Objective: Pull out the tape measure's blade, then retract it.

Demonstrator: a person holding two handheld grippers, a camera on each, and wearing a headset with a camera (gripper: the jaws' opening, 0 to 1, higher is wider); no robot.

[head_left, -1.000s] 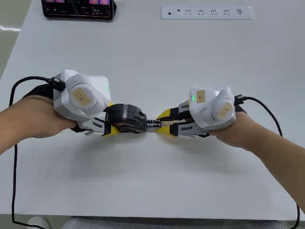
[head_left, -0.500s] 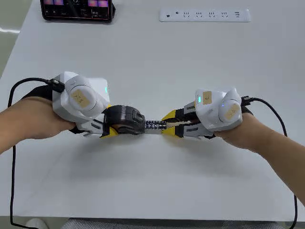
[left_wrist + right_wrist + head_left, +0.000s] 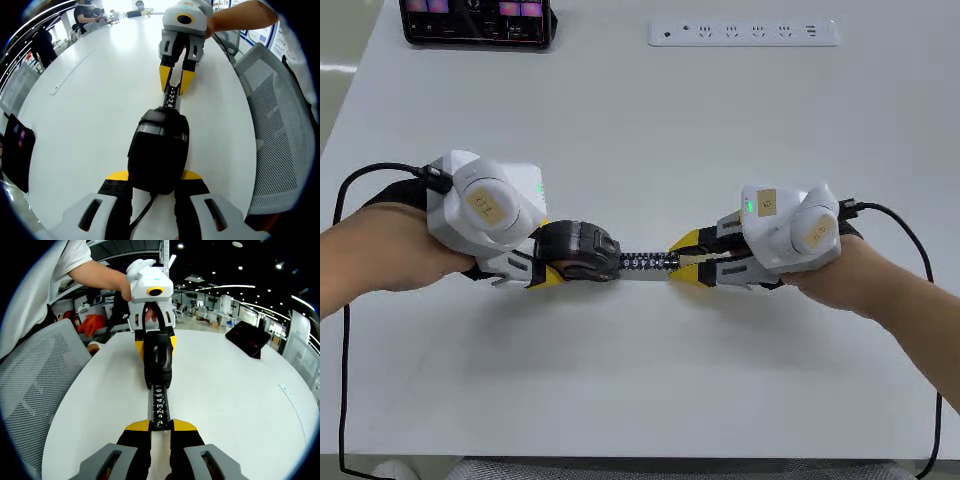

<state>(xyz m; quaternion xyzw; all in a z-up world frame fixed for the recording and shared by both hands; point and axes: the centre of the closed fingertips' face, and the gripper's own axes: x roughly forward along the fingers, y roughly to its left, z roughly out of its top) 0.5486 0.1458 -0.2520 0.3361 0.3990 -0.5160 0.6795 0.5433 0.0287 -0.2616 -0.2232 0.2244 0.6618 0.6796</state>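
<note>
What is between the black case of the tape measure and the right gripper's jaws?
A short stretch of blade, with printed numbers, runs from the case to the right gripper; the head view and right gripper view show it.

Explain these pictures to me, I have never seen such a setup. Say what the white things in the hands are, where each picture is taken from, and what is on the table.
There is no robot here: a person holds a white hand tool with a two-fingered claw in each hand. The wide picture looks down from a camera on the person's head; the two round ones come from cameras riding on the tools, each looking along its own claw. The left claw is shut on a black tape measure. The right claw is shut on the end of its blade, drawn out a short way between them. On the white table, near the far edge, also lie a power strip and a tablet.
</note>
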